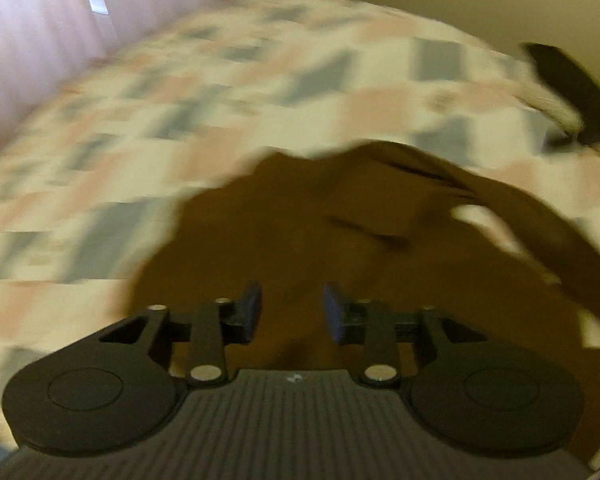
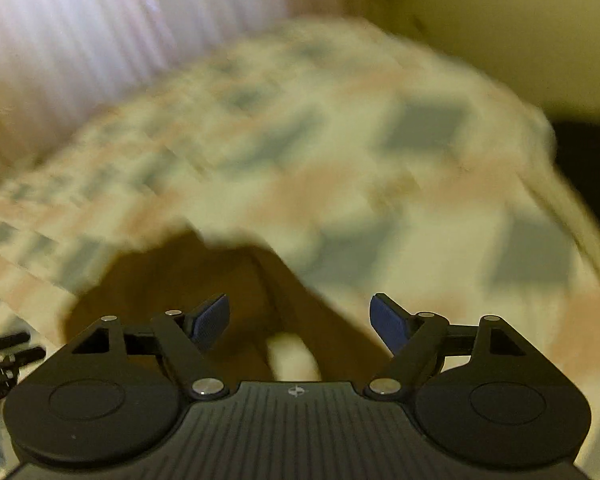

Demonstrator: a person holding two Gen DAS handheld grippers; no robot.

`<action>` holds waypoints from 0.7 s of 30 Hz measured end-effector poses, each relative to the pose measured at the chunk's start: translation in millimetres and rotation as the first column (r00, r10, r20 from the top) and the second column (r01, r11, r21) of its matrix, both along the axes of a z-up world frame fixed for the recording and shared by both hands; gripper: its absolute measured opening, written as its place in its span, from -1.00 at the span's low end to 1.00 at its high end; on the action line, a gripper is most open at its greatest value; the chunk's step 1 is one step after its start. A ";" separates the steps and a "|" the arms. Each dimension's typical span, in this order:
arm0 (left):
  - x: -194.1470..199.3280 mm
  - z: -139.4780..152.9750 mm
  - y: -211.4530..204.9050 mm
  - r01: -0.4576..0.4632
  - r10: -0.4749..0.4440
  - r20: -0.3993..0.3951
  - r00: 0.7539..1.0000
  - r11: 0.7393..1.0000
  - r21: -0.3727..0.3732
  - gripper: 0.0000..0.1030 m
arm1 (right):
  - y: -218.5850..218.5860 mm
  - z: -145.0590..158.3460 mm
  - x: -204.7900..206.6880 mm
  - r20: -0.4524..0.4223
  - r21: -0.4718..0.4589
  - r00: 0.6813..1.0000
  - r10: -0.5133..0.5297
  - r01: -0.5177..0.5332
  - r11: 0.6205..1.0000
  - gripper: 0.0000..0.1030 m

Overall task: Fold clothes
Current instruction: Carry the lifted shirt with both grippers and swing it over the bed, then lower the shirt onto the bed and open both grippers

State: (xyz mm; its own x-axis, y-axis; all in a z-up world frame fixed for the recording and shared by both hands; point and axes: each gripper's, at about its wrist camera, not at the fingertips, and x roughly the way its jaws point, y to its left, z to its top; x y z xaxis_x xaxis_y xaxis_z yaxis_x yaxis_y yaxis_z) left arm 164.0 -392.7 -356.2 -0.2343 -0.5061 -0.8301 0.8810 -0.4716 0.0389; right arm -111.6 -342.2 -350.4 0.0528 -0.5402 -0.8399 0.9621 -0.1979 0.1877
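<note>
Left hand-held gripper [image 1: 293, 312] released over brown garment [image 1: 300, 232]; right hand-held gripper [image 2: 300, 322] released wider.

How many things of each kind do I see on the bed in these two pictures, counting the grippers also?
Brown garment: 1
Patchwork bed cover: 1
Grippers: 2, the left gripper and the right gripper, both with open fingers and nothing between them
Dark object at the bed's edge, too blurred to name: 1
Total: 5
</note>
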 end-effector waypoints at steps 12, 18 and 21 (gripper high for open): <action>-140.7 -100.6 -34.5 0.262 -0.225 0.274 0.935 0.959 -0.107 -0.73 | 21.0 -79.8 -26.5 -0.182 0.177 0.978 0.104 -0.072 0.982 0.62; -66.2 -48.4 -36.7 0.009 0.031 0.184 0.983 0.976 -0.216 -0.85 | 0.4 -103.4 -28.0 -0.176 0.238 0.958 0.228 -0.183 0.954 -0.97; 37.8 11.4 -22.0 -0.240 0.296 0.143 0.944 0.919 -0.314 -0.85 | -6.8 -70.6 -38.5 -0.248 0.157 0.950 0.190 -0.154 0.976 -0.97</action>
State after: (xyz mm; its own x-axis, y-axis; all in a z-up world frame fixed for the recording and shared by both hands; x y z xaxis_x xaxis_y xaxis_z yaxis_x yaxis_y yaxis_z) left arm 201.7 -414.7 -344.8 0.0865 -0.7515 -0.6541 0.9365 -0.1625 0.3106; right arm -150.1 -348.9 -421.1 -0.0950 -0.4235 -0.9009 0.9954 -0.0314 -0.0902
